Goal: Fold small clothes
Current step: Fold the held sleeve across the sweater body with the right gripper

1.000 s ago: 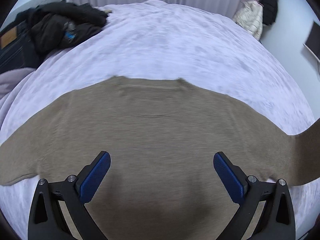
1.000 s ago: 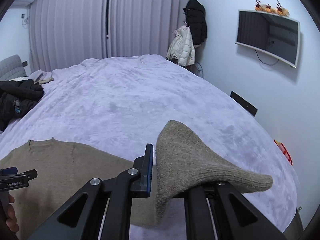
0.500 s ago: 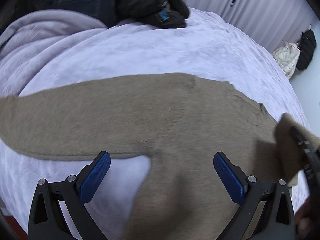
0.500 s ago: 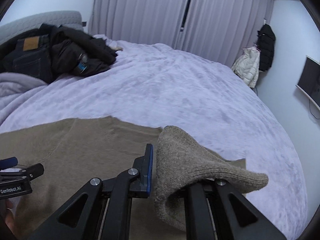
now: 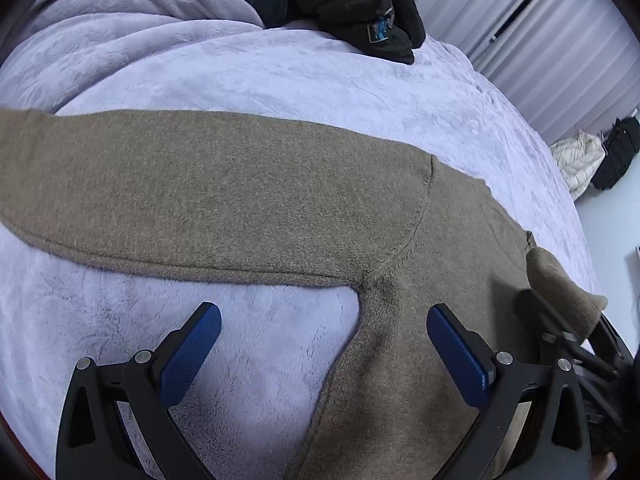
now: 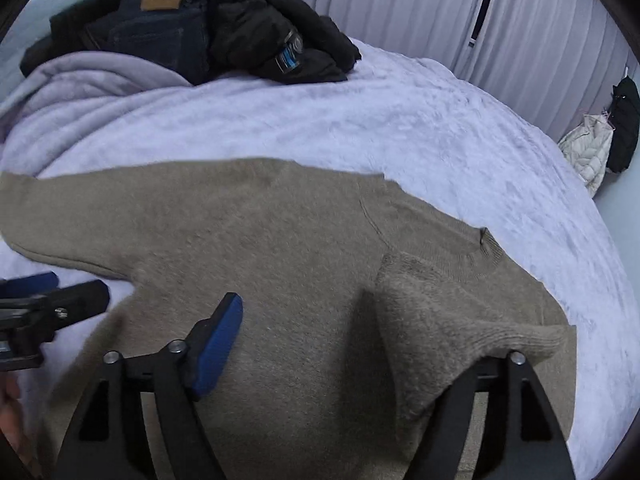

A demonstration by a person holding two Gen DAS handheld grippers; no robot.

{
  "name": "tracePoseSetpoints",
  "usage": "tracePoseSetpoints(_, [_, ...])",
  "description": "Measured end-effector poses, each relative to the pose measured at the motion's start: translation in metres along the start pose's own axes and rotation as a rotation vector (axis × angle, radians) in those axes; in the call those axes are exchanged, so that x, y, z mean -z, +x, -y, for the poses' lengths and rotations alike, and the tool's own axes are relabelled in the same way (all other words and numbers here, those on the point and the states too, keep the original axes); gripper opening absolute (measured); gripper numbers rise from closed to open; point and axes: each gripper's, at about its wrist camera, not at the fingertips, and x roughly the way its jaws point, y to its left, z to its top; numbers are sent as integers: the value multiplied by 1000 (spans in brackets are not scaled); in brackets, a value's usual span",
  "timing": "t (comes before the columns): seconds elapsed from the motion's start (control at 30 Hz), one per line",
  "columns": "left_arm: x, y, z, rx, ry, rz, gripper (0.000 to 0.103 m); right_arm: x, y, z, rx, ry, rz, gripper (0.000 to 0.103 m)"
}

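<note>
A brown knit sweater [image 5: 248,208] lies flat on the lilac bed, its left sleeve stretched out to the left; it also shows in the right wrist view [image 6: 280,248]. My left gripper [image 5: 324,344] is open and empty, hovering over the left armpit of the sweater. My right gripper [image 6: 352,344] is open; the right sleeve [image 6: 448,320] is draped over its right finger and folded across the sweater's body. The right gripper with the sleeve end [image 5: 560,284] shows at the right edge of the left wrist view.
The lilac fleece bedspread [image 6: 400,120] covers the bed. A pile of dark jeans and black jackets [image 6: 208,36] sits at the far left of the bed. Curtains and hanging coats [image 6: 600,140] stand beyond the bed's far edge.
The right gripper carried the sleeve leftward over the sweater's body and its jaws opened. The left gripper swung left, from the sweater's middle to the left armpit.
</note>
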Motion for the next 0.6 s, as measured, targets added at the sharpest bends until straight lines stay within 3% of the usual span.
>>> tracePoseSetpoints(0.07, [0,1,1,-1,-9,3,103,-3,-16,12,-120,10,25,80])
tracePoseSetpoints(0.13, [2,2,3,-12,-11,7,103,-4,-27,15,-121,-31,58,80])
tracePoseSetpoints(0.2, [5,3,1,-18,-16,5,103,-8,-21,7,7,-117,41,81])
tracePoseSetpoints(0.3, [8,-2,-9,-24,-38,9,103,-3,20,-26,363,-395,-121,81])
tracePoseSetpoints(0.33, [8,-4,-15,-24,-53,11,103,2,34,-37,428,-500,-155,81])
tracePoseSetpoints(0.43, [5,-10,-26,-42,-71,23,103,25,53,-61,462,-713,-178,81])
tracePoseSetpoints(0.6, [2,-12,-25,-58,-70,25,103,40,58,-76,592,-863,-161,82])
